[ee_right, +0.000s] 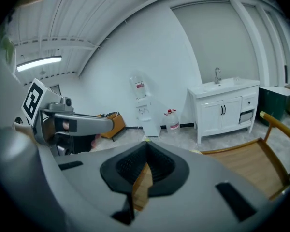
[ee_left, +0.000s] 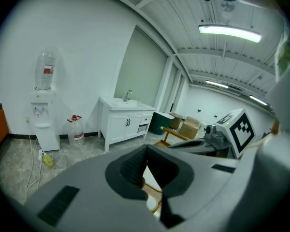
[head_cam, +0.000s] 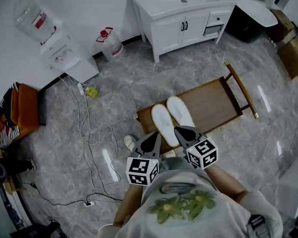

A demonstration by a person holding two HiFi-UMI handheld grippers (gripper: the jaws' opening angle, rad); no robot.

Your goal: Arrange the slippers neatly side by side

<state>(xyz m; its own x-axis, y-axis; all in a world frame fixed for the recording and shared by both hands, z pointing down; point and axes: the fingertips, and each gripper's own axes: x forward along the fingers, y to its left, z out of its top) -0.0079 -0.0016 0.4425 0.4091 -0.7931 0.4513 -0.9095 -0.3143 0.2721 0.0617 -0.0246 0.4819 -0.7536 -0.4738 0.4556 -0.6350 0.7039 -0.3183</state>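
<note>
The two flat white fabric slippers [head_cam: 171,117] lie side by side, touching, at the left end of the low brown wooden tabletop [head_cam: 213,103], so the arranging looks done; the left tool [head_cam: 155,137] and right tool [head_cam: 182,131], both closed and empty, hover over the heels and need only withdraw.

The left gripper [head_cam: 157,135] and right gripper [head_cam: 179,130] are wedge-shaped, with smooth grey shells, black slots on top and black ribbed pads [ee_right: 130,166] at the jaws. Each carries a white cube [head_cam: 142,170] printed with black square markers. The person wears a pale grey shirt [head_cam: 216,222] with a green leaf print.
</note>
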